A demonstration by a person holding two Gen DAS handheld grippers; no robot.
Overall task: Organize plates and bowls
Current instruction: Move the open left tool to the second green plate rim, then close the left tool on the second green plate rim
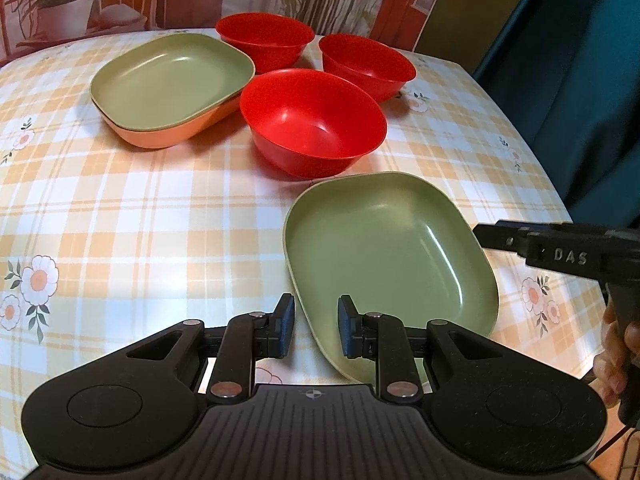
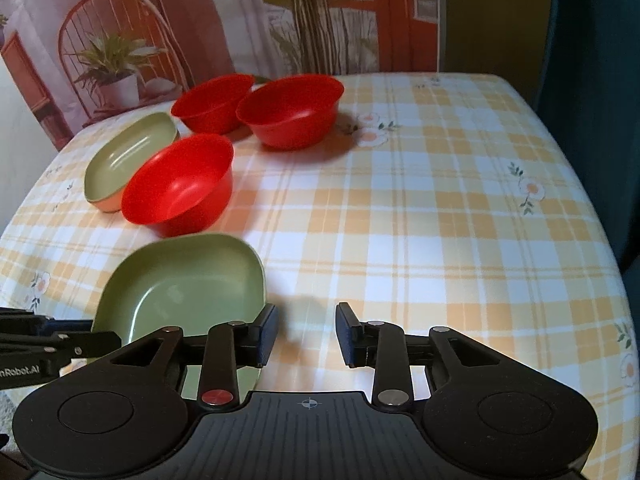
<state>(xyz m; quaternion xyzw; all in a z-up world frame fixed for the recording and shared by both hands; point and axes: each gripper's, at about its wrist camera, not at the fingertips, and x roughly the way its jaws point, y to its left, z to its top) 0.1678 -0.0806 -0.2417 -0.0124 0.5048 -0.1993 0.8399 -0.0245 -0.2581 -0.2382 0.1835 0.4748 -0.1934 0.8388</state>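
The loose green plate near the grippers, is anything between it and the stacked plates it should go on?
Partly. The nearest red bowl sits just beyond the loose green plate, beside the stacked plates. A straight slide would likely clip it; lifting over or swinging left around it looks clear. Left gripper is open at the plate's near edge.

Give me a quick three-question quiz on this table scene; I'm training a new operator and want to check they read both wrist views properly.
1. How many red bowls stand on the table?
2. True or false: the far green plate sits directly on the tablecloth.
3. Which gripper has the near green plate rim between its open fingers: A) left gripper, B) right gripper, C) neither?

Key
1. Three: the near red bowl, the back left red bowl and the back right red bowl, none nested.
2. False: it is stacked in an orange plate.
3. A; the right gripper is open over bare cloth beside that plate.
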